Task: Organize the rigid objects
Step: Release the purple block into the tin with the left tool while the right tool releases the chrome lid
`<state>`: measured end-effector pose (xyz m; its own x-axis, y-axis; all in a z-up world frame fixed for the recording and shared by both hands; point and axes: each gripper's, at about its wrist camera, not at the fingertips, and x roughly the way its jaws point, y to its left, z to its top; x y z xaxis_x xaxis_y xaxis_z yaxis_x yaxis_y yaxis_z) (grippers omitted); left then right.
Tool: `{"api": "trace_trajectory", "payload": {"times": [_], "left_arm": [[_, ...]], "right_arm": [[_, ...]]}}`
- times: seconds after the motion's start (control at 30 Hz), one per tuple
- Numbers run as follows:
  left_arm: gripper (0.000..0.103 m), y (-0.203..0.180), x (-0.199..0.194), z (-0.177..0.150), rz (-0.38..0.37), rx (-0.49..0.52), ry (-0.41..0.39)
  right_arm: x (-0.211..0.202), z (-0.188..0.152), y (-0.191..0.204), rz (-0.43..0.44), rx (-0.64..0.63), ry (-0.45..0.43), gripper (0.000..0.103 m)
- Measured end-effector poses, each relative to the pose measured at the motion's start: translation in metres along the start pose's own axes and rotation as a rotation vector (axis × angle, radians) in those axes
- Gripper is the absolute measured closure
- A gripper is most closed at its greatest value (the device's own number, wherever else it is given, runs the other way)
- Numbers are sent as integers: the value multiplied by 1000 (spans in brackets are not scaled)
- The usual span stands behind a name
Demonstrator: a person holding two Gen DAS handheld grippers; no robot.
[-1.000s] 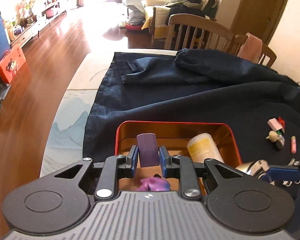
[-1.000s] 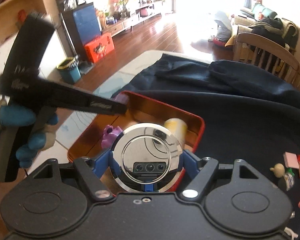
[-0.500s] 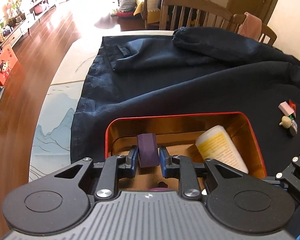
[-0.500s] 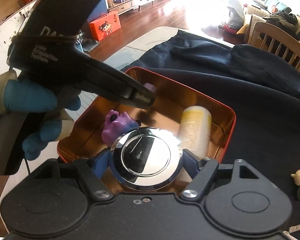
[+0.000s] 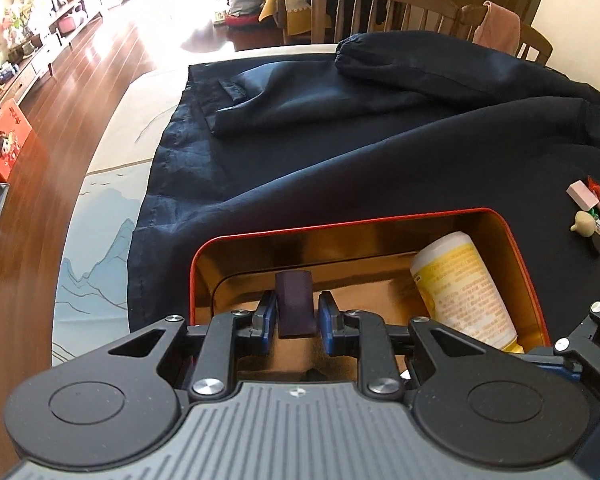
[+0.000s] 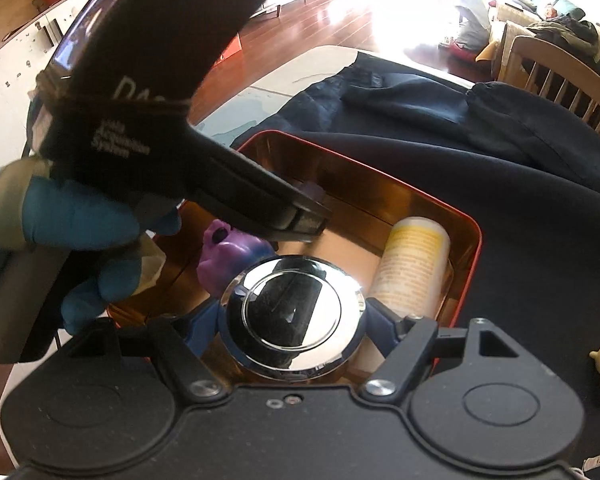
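Note:
A red tin box (image 5: 340, 222) with a gold inside sits on a dark blue cloth (image 5: 340, 140); it also shows in the right wrist view (image 6: 474, 236). My left gripper (image 5: 296, 314) is shut on a dark purple block (image 5: 295, 300), low inside the box. My right gripper (image 6: 296, 320) is shut on a shiny chrome round disc (image 6: 294, 312) over the box's near side. A yellow-labelled white bottle (image 5: 460, 284) lies in the box, also in the right wrist view (image 6: 410, 264). A purple toy (image 6: 228, 256) lies in the box beside the disc.
Small items lie on the cloth to the right: a pink block (image 5: 582, 196), a cream knob-shaped piece (image 5: 584, 224). Wooden chairs (image 5: 380, 8) stand behind the table. The left gripper's body and gloved hand (image 6: 80, 220) fill the left of the right wrist view.
Both grippers have moved forward and down into the box. The purple block now sits lower near the box floor. The chrome disc has come over the box beside the bottle.

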<state>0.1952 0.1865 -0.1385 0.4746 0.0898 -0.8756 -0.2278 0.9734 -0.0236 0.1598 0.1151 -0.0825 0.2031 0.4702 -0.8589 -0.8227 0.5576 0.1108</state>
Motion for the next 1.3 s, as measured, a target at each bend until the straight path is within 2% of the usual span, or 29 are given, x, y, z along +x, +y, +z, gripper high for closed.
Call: {"api": "trace_trajectory", "payload": {"times": [0.53, 0.9, 0.97, 1.3], "left_arm": [[80, 0, -11, -8, 2, -35, 1], [77, -6, -44, -22, -18, -49, -48], [73, -10, -51, -24, -28, -58, -55], [73, -40, -88, -35, -61, -45, -121]], "right_arm": [[-32, -11, -12, 42, 94, -80, 22], [-64, -24, -23, 41, 140, -161, 19], [-74, -27, -23, 39, 136, -183, 18], [-119, -53, -46, 24, 151, -265, 11]]}}
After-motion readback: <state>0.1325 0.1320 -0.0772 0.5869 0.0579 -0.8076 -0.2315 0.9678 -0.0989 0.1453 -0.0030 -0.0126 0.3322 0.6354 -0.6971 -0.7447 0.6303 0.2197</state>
